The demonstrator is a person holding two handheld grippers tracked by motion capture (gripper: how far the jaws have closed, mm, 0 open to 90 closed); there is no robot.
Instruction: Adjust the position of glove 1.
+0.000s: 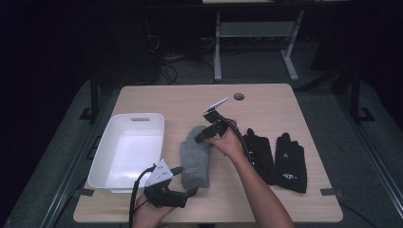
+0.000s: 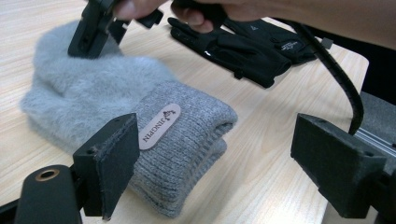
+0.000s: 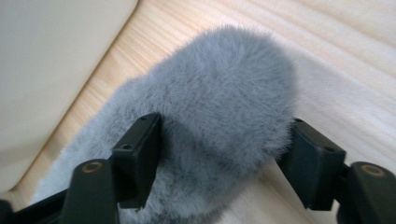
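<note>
White bin (image 1: 127,148) sits at 9 o'clock of the grey mitten (image 1: 195,156), likely its drop spot; left gripper (image 1: 186,181) spread at the cuff, 6 o'clock end, pads clear. Right gripper (image 1: 202,136) spread astride the fuzzy tip at 12 o'clock, not pinching; black gloves (image 1: 278,159) wait at 3 o'clock.

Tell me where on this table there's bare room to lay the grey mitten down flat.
The far strip of the table, between the white bin and the round hole, is bare. So is the far right corner beyond the black gloves. It is crowded in the middle, where the grey mitten, both claws and the gloves sit close together.
</note>
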